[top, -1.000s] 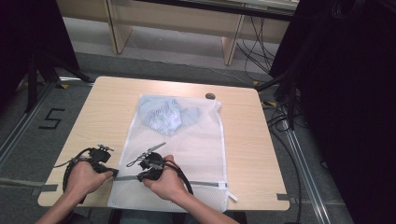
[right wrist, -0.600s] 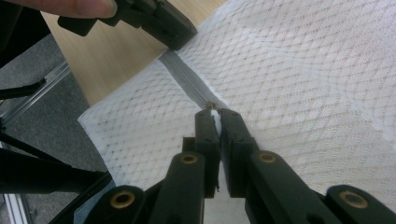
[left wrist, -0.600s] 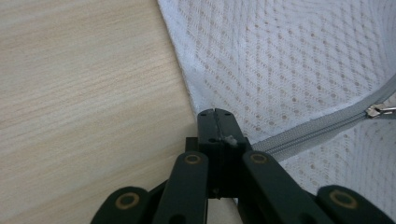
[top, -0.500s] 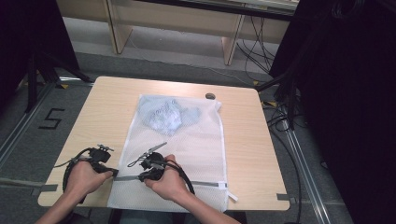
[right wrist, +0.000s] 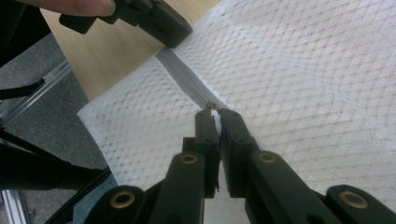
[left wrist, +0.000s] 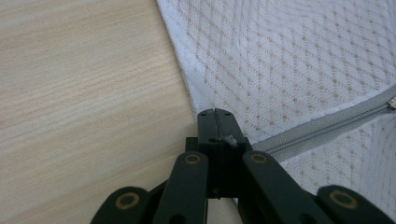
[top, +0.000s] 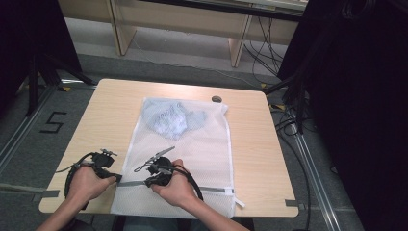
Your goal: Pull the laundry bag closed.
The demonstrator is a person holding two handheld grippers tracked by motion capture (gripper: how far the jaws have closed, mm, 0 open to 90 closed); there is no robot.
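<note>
Surface (top: 106, 110): pale wood, bearing all the things.
Mesh bag (top: 202, 154): white, flat in the middle of the surface, reaching its near edge.
Blue garment (top: 171, 118): bunched inside the bag's far end.
Zipper (top: 216, 189): grey, running across the bag's near end.
Left tongs (left wrist: 215, 114): together, clamped on the zipper's end at the bag's left edge.
Right tongs (right wrist: 215, 114): together, clamped on the zipper pull (right wrist: 213, 111), just beside the left tongs.
</note>
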